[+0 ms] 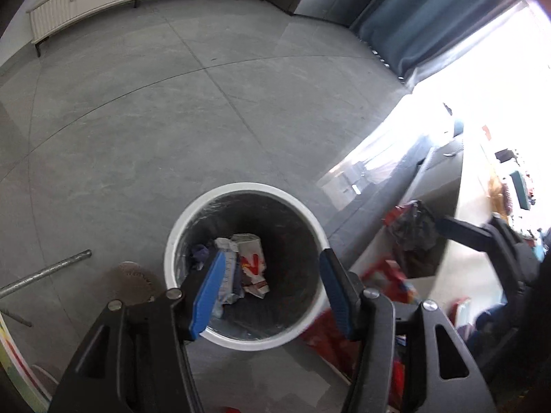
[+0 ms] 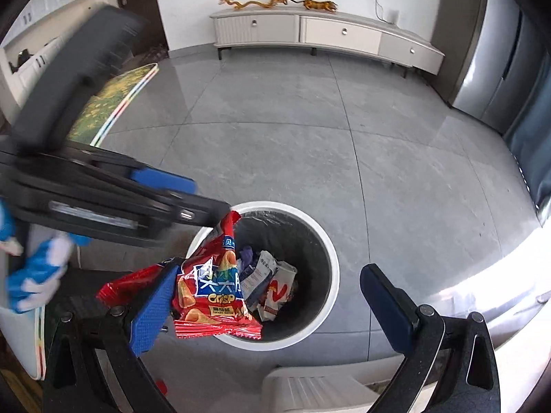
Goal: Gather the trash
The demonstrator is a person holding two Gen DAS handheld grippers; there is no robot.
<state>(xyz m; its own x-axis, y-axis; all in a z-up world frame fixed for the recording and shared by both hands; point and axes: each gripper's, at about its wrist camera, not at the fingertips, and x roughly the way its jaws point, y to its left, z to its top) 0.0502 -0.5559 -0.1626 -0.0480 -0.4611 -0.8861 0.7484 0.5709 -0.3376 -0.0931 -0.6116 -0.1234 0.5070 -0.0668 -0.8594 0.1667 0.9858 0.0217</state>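
1. The left gripper (image 1: 272, 258) is hovering right over the round white trash bin with a dark liner (image 1: 241, 187). Its blue-padded jaws are standing apart with nothing showing between them.
2. The right gripper (image 2: 270, 270) is also pointing down at the bin from the near side. Its jaws are spreading wide, and nothing is sitting between them.
3. In the right wrist view, the shiny red crisp bag with a blue label (image 2: 210, 296) is hanging in the air over the bin's near left rim.
   - It is hanging in front of the inner face of the right gripper's left blue pad.
   - Its top corner is touching the tip of one finger of the left gripper, which is reaching in blurred from the left.
   - I cannot tell whether anything is actually pinching the bag.
4. In the left wrist view, only a blurred red smear is showing just right of the left gripper's right finger.
5. Inside the bin, a crumpled white paper wrapper with a red mark (image 1: 253, 261) is lying on the bottom, beside other white scraps and something dark blue.
6. The bin is standing on the grey tiled floor (image 1: 137, 120), with a grey metal pole (image 1: 44, 272) lying to its left.
7. Well beyond the bin, a long white low cabinet (image 2: 310, 31) is standing against the wall, carrying golden dragon figurines (image 2: 275, 1).
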